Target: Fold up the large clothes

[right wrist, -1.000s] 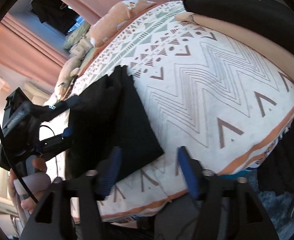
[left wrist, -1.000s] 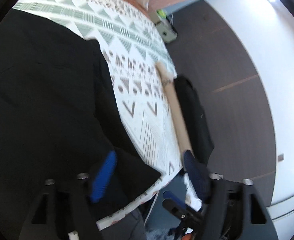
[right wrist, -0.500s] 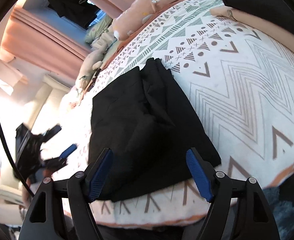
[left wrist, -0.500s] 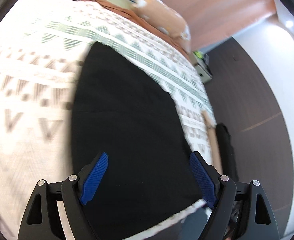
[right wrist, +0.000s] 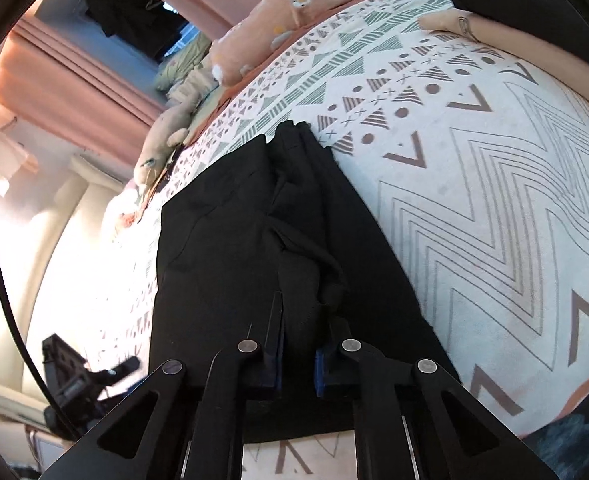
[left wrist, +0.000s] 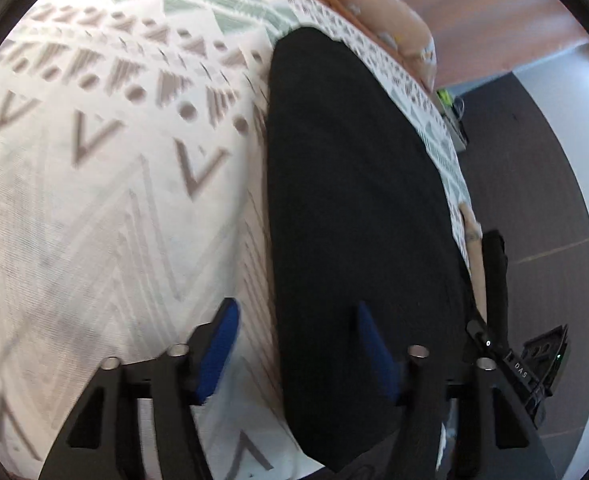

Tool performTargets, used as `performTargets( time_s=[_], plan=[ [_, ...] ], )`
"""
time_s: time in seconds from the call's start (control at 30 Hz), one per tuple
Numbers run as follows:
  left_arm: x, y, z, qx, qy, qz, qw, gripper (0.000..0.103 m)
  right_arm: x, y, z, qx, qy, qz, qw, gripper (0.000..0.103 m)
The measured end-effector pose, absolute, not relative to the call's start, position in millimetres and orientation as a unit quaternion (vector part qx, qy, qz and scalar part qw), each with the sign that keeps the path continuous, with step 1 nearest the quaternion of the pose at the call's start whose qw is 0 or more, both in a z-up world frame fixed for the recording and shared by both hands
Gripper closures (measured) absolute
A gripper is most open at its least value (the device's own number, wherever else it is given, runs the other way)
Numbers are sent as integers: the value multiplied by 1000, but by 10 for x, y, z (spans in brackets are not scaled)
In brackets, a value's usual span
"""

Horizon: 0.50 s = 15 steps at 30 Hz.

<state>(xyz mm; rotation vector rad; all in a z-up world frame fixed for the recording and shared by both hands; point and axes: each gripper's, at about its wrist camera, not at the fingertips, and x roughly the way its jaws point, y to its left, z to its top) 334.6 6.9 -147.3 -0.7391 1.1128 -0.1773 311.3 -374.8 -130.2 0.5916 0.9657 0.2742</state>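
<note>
A black garment (left wrist: 354, 200) lies folded into a long flat shape on the patterned bedspread (left wrist: 94, 200). My left gripper (left wrist: 296, 312) straddles its near left edge, one blue pad over the bedspread, the other over the cloth. Its jaws are closing and the pads stand apart from the fabric. In the right wrist view the garment (right wrist: 234, 240) shows a raised crease down its middle. My right gripper (right wrist: 304, 316) is closing on that crease at the near end, with black fabric pinched between its pads. The left gripper (right wrist: 86, 380) shows low at the left there.
Peach plush toys (right wrist: 278, 12) lie along the bed's far edge, by pink curtains. A person's bare arm (right wrist: 514, 40) rests on the bedspread (right wrist: 474, 200) at the right. Dark floor (left wrist: 534, 160) lies beyond the bed's right edge.
The left gripper swept left across the garment to its left edge and its jaws narrowed. The right gripper's jaws went from wide apart to pinched on the garment's middle crease.
</note>
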Motion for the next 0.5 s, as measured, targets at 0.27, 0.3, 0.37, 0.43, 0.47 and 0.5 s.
performTargets(
  time_s=[0.27, 0.3, 0.37, 0.43, 0.47, 0.5],
  plan=[
    [3398, -117, -1540, -374, 520, -138, 755, 52, 2931, -4060, -1463, 295, 461, 96, 831, 94],
    [3391, -134, -1535, -367, 522, -138, 757, 52, 2914, -4088, -1482, 300, 461, 92, 830, 94],
    [3386, -167, -1524, -352, 525, -132, 764, 52, 2913, -4093, -1493, 299, 463, 91, 830, 94],
    [3366, -176, -1542, -348, 526, -126, 766, 52, 2918, -4055, -1517, 293, 468, 86, 829, 94],
    [3372, -179, -1537, -349, 525, -125, 767, 52, 2916, -4039, -1536, 291, 471, 83, 828, 94],
    [3368, -181, -1543, -348, 524, -123, 768, 52, 2907, -4021, -1542, 291, 472, 81, 828, 94]
  ],
)
